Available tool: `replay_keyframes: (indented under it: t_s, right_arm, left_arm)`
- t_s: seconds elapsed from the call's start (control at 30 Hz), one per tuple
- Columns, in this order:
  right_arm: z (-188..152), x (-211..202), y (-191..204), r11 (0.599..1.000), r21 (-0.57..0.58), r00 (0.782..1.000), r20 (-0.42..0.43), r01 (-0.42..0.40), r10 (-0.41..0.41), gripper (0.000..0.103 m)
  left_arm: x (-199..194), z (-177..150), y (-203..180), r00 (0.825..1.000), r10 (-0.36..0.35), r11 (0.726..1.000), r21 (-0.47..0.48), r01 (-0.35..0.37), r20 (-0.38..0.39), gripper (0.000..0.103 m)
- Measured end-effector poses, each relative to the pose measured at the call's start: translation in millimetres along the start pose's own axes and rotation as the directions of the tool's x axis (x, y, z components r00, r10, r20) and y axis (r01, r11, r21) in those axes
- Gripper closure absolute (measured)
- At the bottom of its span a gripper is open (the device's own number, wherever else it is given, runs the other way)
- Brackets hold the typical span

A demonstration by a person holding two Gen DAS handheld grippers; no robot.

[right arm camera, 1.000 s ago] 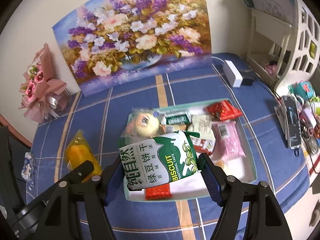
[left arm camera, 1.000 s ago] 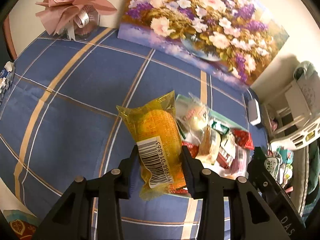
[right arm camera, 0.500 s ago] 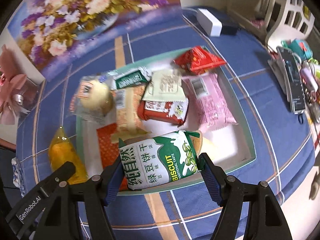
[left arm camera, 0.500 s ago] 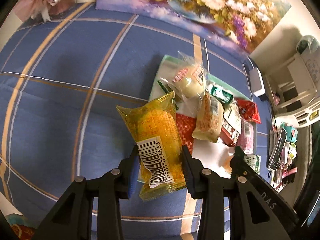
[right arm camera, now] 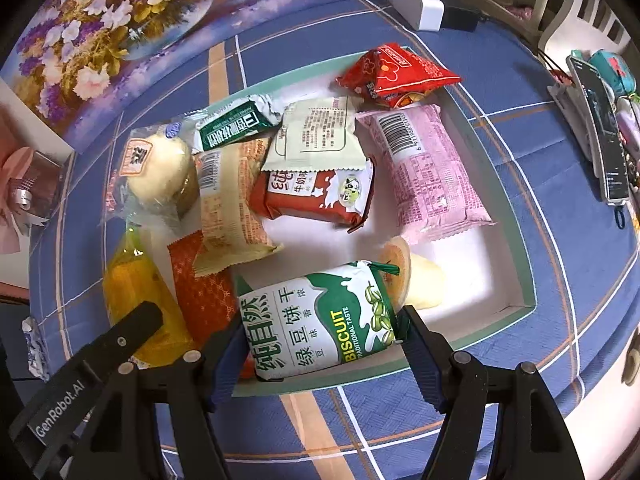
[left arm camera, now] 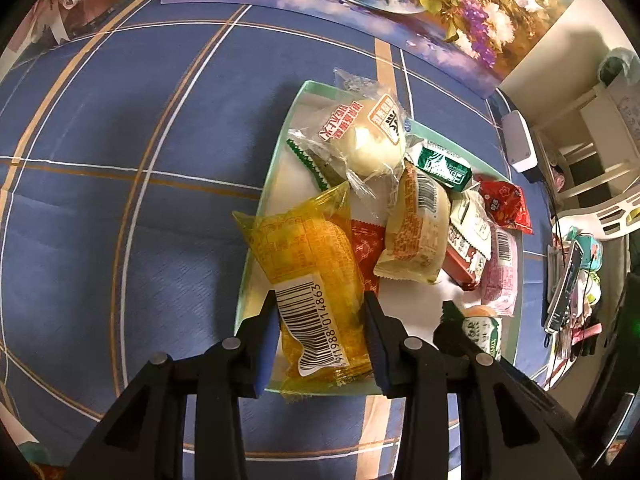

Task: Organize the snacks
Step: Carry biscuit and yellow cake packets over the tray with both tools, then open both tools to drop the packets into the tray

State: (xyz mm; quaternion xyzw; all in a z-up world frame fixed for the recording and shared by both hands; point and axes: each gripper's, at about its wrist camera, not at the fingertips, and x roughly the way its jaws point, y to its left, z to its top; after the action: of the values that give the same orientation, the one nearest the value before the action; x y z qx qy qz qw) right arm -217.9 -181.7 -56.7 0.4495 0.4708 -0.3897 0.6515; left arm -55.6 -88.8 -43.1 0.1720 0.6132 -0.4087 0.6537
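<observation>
Yellow snack pack (left arm camera: 316, 280) clamped in left tool (left arm camera: 320, 320), long axis along the fingers, over tray's (right arm camera: 516, 216) near-left corner. Green biscuit pack (right arm camera: 320, 320) clamped crosswise in right tool (right arm camera: 320, 340) — above bare tray floor, just beside. Both placed for release straight down.

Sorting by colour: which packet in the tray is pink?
The pink packet with the barcode, lying flat at the tray's right side, just below the red packet.

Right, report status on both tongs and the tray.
Left tongs shut on yellow pack. Right tongs shut on green biscuit pack. Both over tray; near end crowded with snacks.
</observation>
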Motion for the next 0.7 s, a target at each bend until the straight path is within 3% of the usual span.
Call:
replay_keyframes:
  t_s: [0.53,0.7]
  right_arm:
    - [-1,8,-1,1.0,0.012,1.0,-0.02,0.004,-0.004,0.028]
    - [-1,6,-1,1.0,0.007,1.0,-0.014,0.005,-0.005,0.028]
  left_arm:
    - [-3,2,2,0.998,-0.06,0.998,-0.036,0.06,-0.02,0.056]
    - [-13,3,3,0.998,-0.064,0.997,-0.039,0.064,-0.006,0.046]
